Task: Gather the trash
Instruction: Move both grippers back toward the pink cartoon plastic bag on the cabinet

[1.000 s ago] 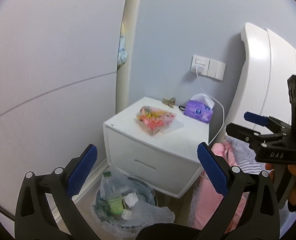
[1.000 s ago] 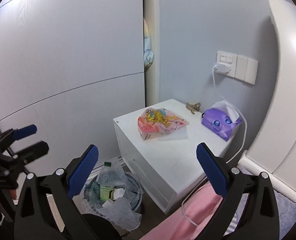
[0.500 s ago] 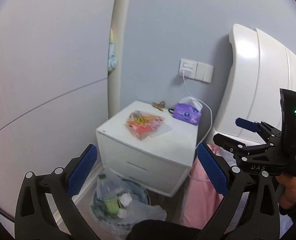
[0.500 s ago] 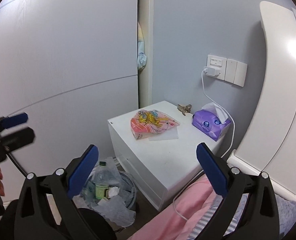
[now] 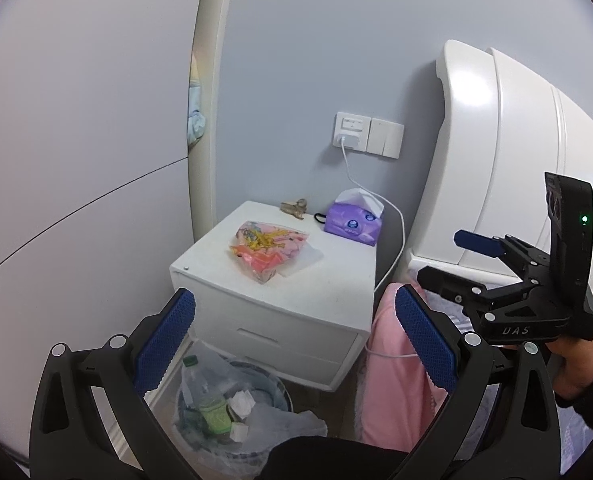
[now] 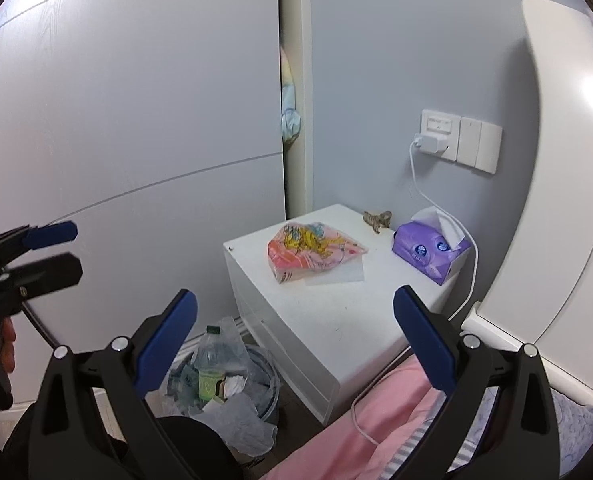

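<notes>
A crumpled pink and yellow plastic bag [image 5: 268,250] lies on a white nightstand [image 5: 320,280], on a white sheet of paper; it also shows in the right wrist view [image 6: 312,252]. A lined trash bin [image 5: 232,404] with a bottle and scraps stands on the floor in front of the nightstand, also in the right wrist view [image 6: 224,384]. My left gripper [image 5: 294,344] is open and empty, well back from the nightstand. My right gripper [image 6: 294,344] is open and empty, also held back; it shows at the right of the left wrist view [image 5: 448,258].
A purple tissue pack [image 6: 428,254], a small brown clip [image 6: 377,220] and a white charger cable [image 6: 472,256] are at the nightstand's back. A white headboard [image 5: 496,160] and pink bedding [image 5: 392,368] lie right. A grey wardrobe door [image 6: 136,120] stands left.
Both grippers have pulled back from the nightstand, so it and the bin look smaller and farther. Both stay open and empty.
</notes>
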{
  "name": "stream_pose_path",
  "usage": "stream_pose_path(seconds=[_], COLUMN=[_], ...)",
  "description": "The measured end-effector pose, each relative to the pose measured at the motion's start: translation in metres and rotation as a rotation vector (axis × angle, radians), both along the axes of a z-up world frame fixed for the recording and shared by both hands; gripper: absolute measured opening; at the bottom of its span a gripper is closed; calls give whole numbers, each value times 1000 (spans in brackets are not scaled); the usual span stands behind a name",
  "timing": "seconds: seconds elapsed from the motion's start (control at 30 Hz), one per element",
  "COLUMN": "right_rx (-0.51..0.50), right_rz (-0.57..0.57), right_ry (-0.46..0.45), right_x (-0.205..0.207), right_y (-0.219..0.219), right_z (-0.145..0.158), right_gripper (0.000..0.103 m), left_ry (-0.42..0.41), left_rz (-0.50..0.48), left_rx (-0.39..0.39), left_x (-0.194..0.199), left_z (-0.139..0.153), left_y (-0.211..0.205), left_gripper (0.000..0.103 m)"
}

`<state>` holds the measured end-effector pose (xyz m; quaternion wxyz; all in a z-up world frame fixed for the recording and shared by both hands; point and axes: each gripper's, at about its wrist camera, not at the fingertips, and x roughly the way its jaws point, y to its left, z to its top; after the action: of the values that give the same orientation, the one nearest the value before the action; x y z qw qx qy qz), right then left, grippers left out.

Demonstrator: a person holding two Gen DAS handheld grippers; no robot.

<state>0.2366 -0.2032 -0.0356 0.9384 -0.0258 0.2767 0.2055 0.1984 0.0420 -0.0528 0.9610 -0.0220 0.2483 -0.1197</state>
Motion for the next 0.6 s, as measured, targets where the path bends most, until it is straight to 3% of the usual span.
stream_pose_path(seconds=[0.23, 0.33, 0.6], right_rx=[-56, -62, -15], right_rz=[-25, -72, -38], right_ry=[38, 67, 86], right_x=[16, 28, 62], right_y=[10, 8, -5], right_z=[-11, -17, -28], right_gripper=[96, 96, 96], left_ry=[-3, 12, 36], left_rz=[-27, -36, -43], left_rx=[46, 25, -5], left_x=[19, 34, 75], left_z=[-5, -7, -11], left_y=[-3, -2, -3], left_gripper=[97, 97, 97])
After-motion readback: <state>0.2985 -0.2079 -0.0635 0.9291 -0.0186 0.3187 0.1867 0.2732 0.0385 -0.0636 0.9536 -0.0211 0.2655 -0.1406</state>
